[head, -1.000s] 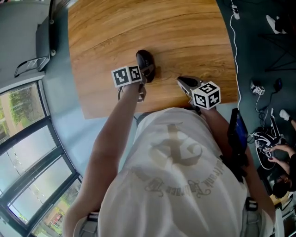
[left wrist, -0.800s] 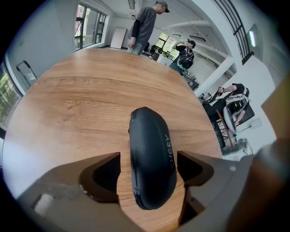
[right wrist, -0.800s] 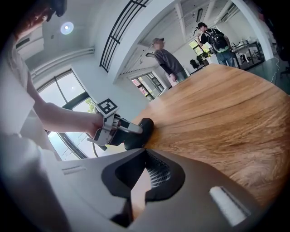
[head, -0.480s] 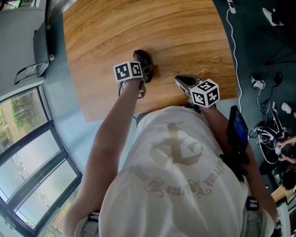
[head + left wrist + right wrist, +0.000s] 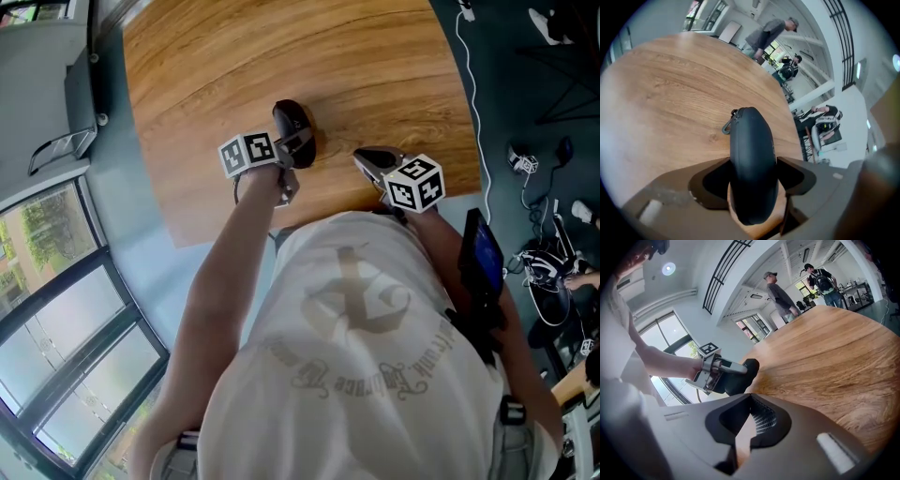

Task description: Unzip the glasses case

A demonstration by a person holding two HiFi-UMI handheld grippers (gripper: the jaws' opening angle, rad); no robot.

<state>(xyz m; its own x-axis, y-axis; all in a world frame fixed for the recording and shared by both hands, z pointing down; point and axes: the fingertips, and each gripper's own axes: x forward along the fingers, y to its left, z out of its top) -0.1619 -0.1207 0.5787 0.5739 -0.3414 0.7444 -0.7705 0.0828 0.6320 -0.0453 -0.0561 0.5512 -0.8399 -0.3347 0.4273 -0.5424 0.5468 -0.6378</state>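
A dark oval glasses case (image 5: 292, 122) lies on the round wooden table (image 5: 375, 75), near its front edge. In the left gripper view the case (image 5: 752, 140) runs lengthwise away from the camera, with its zipper pull and clip (image 5: 729, 124) at the far left end. My left gripper (image 5: 295, 145) straddles the near end; its jaws have just been closing and now touch the case on both sides. My right gripper (image 5: 366, 161) is shut and empty, a little to the right of the case. In its own view it (image 5: 749, 397) looks across at the case (image 5: 740, 376).
The table's front edge runs just below both grippers, with grey floor and windows to the left. Cables and equipment lie on the dark floor at the right. Two people (image 5: 780, 296) stand beyond the far side of the table.
My left gripper has rolled and shifted slightly left, its jaws drawing in around the near end of the case. The right gripper and the case have not moved.
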